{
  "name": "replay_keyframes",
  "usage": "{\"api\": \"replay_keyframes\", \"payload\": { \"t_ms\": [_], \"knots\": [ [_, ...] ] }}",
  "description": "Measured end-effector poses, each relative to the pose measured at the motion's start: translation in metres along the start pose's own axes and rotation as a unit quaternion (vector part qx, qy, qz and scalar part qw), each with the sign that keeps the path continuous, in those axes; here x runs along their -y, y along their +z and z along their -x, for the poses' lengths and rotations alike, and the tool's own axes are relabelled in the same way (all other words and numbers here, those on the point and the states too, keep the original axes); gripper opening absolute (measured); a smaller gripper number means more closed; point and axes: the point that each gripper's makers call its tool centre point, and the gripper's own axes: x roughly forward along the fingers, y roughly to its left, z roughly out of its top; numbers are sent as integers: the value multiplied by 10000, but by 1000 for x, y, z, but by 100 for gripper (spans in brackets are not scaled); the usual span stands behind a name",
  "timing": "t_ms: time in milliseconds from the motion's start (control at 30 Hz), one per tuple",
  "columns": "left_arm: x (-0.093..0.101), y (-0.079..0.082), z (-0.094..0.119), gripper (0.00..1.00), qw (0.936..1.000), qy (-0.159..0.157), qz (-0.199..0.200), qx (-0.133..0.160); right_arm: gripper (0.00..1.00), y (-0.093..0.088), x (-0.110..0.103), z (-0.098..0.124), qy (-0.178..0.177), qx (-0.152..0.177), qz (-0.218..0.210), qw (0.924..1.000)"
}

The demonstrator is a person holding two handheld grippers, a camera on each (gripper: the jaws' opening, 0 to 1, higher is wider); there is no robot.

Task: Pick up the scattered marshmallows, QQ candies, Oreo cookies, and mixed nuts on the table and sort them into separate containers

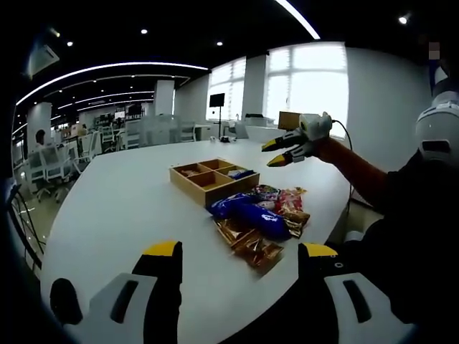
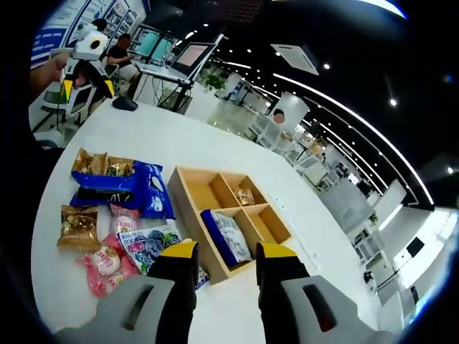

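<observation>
Right gripper [image 2: 224,259]: jaws spread, empty, poised over the wooden tray [image 2: 188,203]; snack packets [image 2: 118,215] lie at its nine o'clock on the table [image 2: 215,143]; nearer than left gripper [image 1: 237,258], also spread.

**Snack packets beside a four-part wooden tray**

In the right gripper view, a square wooden tray [image 2: 192,188] with four compartments sits on the white table. A blue-white packet [image 2: 228,236] lies in its 6 o'clock compartment, a small wrapped sweet [image 2: 244,196] in the 3 o'clock one. At the tray's 9 o'clock lie the blue Oreo packs [image 2: 120,188], gold nut packets [image 2: 78,226] and pink candy packets [image 2: 104,262], touching and overlapping.
</observation>
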Motion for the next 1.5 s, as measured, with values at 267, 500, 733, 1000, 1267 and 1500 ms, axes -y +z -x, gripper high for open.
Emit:
{"api": "replay_keyframes", "payload": {
  "t_ms": [267, 500, 733, 1000, 1267, 1500],
  "knots": [
    [-1, -1, -1, 69, 10000, -8, 6, 5, 29, 6, -8, 17, -34, 203, -133, 9997],
    [-2, 1, -2, 69, 10000, 4, -7, 30, 31, 8, -13, 30, -102, 308, -235, 9992],
    [-3, 1, -3, 69, 10000, 11, -9, 24, 32, 7, -16, 38, -152, 424, -404, 9982],
    [-6, 2, -3, 69, 10000, 44, -10, 16, 33, 3, -22, 40, -139, 459, -514, 9975],
    [-7, 4, -8, 68, 10000, 10, -31, 22, 35, 7, -25, 54, -178, 586, -689, 9957],
    [-6, 5, -11, 68, 10000, -39, -38, 37, 35, 11, -28, 66, -268, 701, -732, 9945]
  ]
}}
